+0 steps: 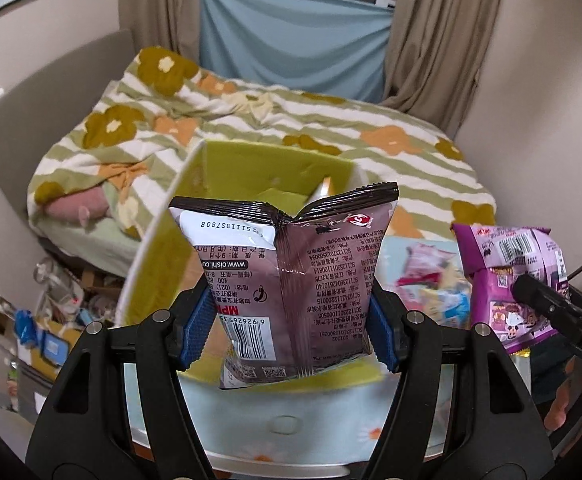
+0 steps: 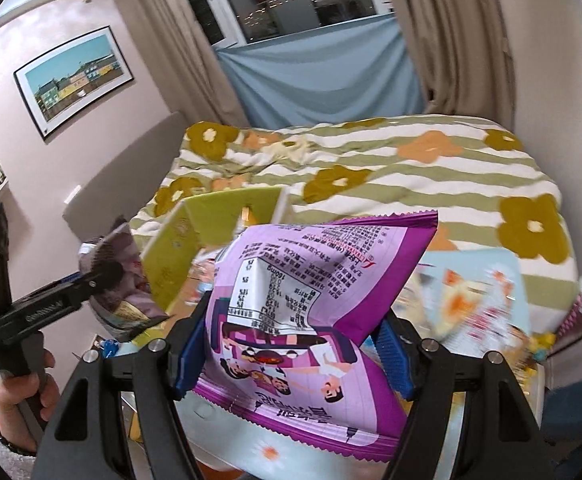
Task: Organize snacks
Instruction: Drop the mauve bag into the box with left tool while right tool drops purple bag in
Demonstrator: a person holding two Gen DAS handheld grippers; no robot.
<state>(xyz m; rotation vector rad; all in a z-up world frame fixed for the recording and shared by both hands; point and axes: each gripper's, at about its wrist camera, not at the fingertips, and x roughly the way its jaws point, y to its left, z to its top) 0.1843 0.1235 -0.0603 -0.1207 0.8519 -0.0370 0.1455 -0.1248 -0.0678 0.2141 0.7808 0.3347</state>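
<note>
The left gripper [image 1: 291,320] is pinching a brown snack bag [image 1: 287,280]. Its two blue pads [image 1: 197,330] press on the bag's sides, low in the middle of the left wrist view. The bag stands up with its back side and bar code facing the camera. It hangs in the air in front of a green box [image 1: 227,168] with an open top.

The right gripper [image 2: 291,356] is pinching a purple snack bag [image 2: 315,308]. The blue pads squeeze its sides, low in the middle of the right wrist view. This bag is tilted and crinkled, with small print and cartoon people on it. In the left wrist view the same purple bag shows at the right edge.

The green box sits in the middle of both views, a bit behind the bags. Its inside looks nearly bare. Something small and pale pokes up at the far side, but it is too small to tell what it is.

More snack packs [image 1: 427,280] lie on a light blue cloth with flowers [image 1: 319,420], right of the middle in the left wrist view. They are blurry. Behind it all is a bed with a striped flower blanket [image 1: 391,152].

So the job looks like it has just begun. Two bags are picked up but not yet in the box. I think they go in next, and then the blurry packs on the cloth need sorting too.
</note>
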